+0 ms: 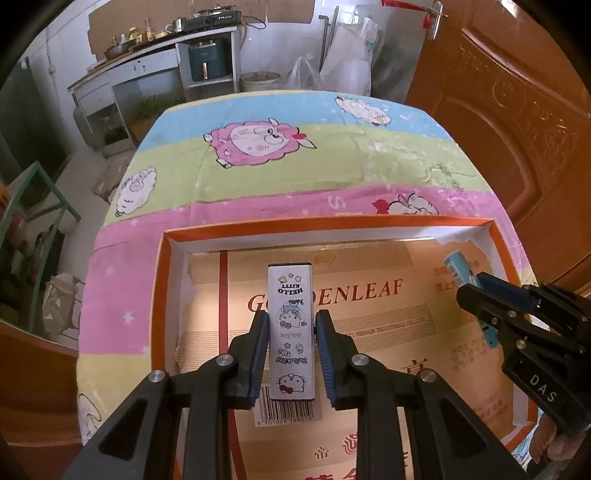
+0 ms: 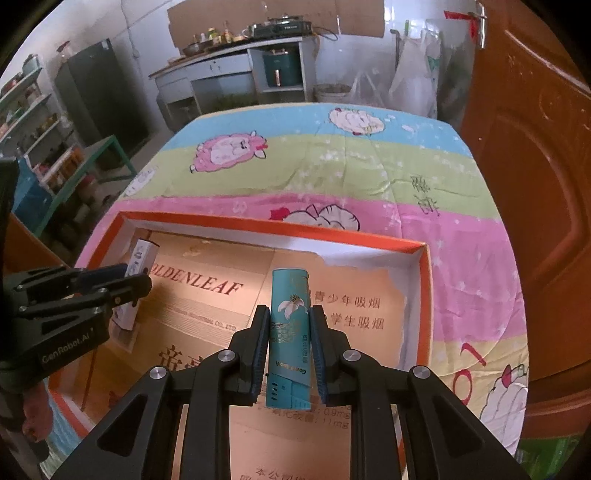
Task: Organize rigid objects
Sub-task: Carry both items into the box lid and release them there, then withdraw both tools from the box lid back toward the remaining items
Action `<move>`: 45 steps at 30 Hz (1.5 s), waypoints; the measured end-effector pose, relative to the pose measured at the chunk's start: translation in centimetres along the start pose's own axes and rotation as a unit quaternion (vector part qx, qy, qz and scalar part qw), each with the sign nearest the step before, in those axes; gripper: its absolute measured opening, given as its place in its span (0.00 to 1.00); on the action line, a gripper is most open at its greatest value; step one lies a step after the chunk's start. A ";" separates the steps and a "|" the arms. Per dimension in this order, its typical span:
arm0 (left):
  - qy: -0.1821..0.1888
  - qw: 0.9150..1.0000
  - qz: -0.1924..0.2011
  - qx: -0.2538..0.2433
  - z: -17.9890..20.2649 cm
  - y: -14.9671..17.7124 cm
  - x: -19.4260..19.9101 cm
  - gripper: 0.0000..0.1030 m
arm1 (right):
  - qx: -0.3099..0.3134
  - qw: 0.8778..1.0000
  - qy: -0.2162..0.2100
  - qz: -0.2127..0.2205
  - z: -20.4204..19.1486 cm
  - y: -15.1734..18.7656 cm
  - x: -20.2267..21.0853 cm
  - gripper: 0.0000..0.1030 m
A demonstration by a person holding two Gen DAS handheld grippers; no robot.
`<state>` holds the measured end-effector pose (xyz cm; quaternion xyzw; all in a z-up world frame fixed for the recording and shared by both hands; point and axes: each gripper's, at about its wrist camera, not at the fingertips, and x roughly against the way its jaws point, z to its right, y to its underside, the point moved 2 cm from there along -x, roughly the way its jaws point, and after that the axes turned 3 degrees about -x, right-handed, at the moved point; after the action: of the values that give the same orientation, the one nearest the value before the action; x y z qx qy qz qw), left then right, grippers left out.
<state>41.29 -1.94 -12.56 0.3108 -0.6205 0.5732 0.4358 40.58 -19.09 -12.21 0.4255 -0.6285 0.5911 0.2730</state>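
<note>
Around the work sits a kitchen: a counter with a stove (image 2: 280, 27) and bottles at the far wall, a dark fridge (image 2: 99, 96) at the far left, and a brown wooden door (image 1: 509, 122) on the right. Nearer, a cloth (image 1: 295, 155) printed with cartoon sheep in blue, green and pink bands covers the table. On it lies a shallow orange-rimmed box (image 1: 325, 223), its floor lined with flattened cardboard printed in red letters; nothing blocks its open inside.

Both grippers point steeply down over the box, side by side. The left gripper (image 1: 291, 354) is clenched on a white rectangular lighter (image 1: 291, 328) with cartoon cats, glossy and flat-sided, held lengthwise over the left part of the box floor. The right gripper (image 2: 288, 354) grasps a teal lighter (image 2: 290, 332) with a flower print and rounded top, held lengthwise over the right part of the floor. Whether either lighter touches the cardboard cannot be told. The 2 black grippers have ribbed blue pads (image 1: 258, 354). A hand (image 2: 33, 413) shows under the left gripper in the right wrist view.
</note>
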 end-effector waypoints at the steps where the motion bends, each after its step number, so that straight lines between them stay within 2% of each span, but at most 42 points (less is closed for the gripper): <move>1: 0.004 1.000 -0.005 0.000 0.0 0.1 -0.3 0.26 | -0.001 1.000 0.001 -0.002 0.0 0.1 -0.1 0.22; 3: 0.011 1.000 -0.015 0.004 -0.2 0.3 -1.0 0.26 | -0.004 1.000 0.003 -0.006 0.2 0.2 -0.4 0.22; 7: 0.012 1.000 0.003 0.010 -0.3 0.6 -1.1 0.26 | -0.008 1.000 0.006 -0.007 0.4 0.5 -0.8 0.22; 10: 0.013 1.000 0.027 -0.005 -0.1 1.0 -1.0 0.29 | -0.006 1.000 0.010 -0.009 0.4 0.8 -1.0 0.24; 13: 0.016 0.999 0.028 0.000 0.0 1.0 -0.9 0.32 | -0.007 1.000 0.009 -0.008 0.4 0.8 -0.9 0.27; 18: -0.030 0.999 0.024 -0.025 0.9 1.0 -1.1 0.37 | 0.000 1.000 0.015 0.007 0.2 1.2 0.4 0.30; 23: -0.002 1.000 0.028 0.008 -0.4 1.1 -0.8 0.37 | -0.008 0.999 0.004 0.031 0.1 2.4 2.8 0.31; 24: 0.000 0.999 0.030 0.012 -0.5 1.2 -0.7 0.39 | -0.009 0.999 -0.001 0.036 0.1 2.7 3.3 0.31; 25: 0.001 0.999 0.034 0.015 -0.7 1.3 -0.4 0.45 | -0.011 0.999 -0.005 0.043 0.0 3.1 4.0 0.31; 27: 0.004 0.999 0.047 0.019 -0.8 1.4 0.3 0.56 | -0.014 0.998 -0.015 0.054 -0.2 3.9 5.2 0.31; 28: 0.006 0.998 0.057 0.019 -0.9 1.5 0.9 0.58 | -0.017 0.998 -0.020 0.057 -0.4 4.2 5.6 0.32; 31: 0.005 0.997 0.079 0.015 -0.7 1.8 2.6 0.58 | -0.029 0.997 -0.034 0.068 -0.7 5.4 7.0 0.37; 36: -0.004 0.994 0.111 -0.004 0.0 3.4 5.9 0.58 | -0.038 0.994 -0.029 0.098 -1.3 7.8 9.8 0.37; 45: 0.015 0.986 0.164 -0.006 1.1 9.7 12.6 0.58 | -0.034 0.989 -0.006 0.141 -3.4 13.3 14.7 0.38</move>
<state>27.15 -0.15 -5.48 0.1937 -0.6602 0.6374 0.3468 21.40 -19.71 -6.06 0.3267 -0.7036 0.5993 0.1976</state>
